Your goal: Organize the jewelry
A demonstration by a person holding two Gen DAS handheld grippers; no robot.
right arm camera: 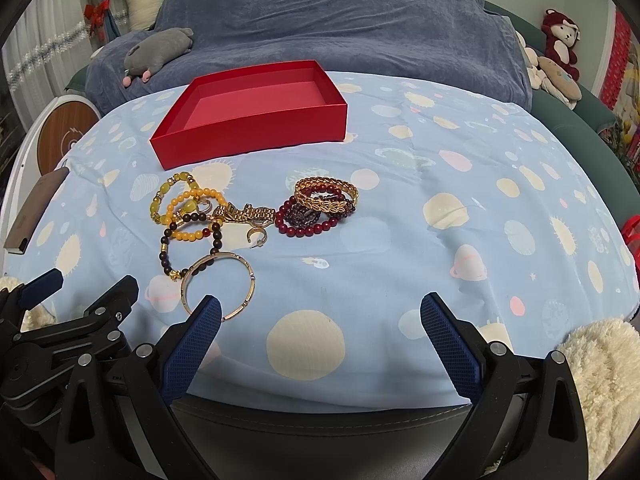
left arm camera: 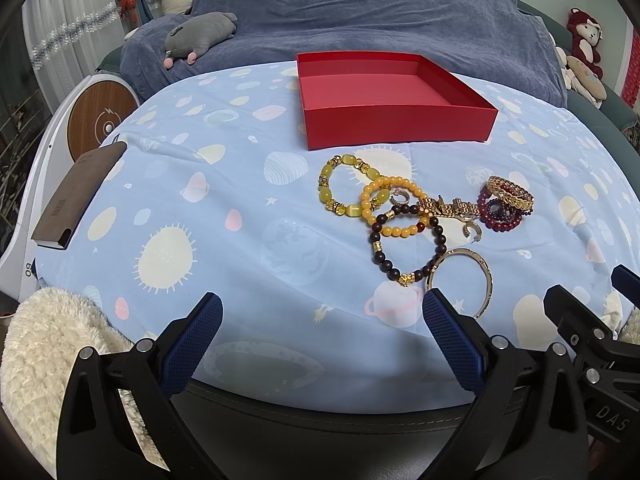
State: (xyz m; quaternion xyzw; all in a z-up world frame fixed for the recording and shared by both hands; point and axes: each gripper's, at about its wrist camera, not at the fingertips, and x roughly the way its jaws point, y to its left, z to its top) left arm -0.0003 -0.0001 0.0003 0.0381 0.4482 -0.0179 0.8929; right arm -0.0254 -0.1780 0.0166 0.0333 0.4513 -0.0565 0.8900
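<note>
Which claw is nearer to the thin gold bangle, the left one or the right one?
Right, slightly. The gold bangle lies just ahead of the right claw, at its left finger. The left claw has it beside its right finger. Both are open.

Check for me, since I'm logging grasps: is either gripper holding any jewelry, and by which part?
Nothing is held. The left gripper and right gripper are both open and empty; the gold bangle lies on the cloth.

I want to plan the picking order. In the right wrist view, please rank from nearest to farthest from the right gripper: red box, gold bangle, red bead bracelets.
From the right gripper:
1. Gold bangle, by its left finger, partly hidden behind it.
2. Red bead bracelets, farther up, just left of centre, under a gold leaf bracelet.
3. Red box, farthest, upper left, empty.
</note>
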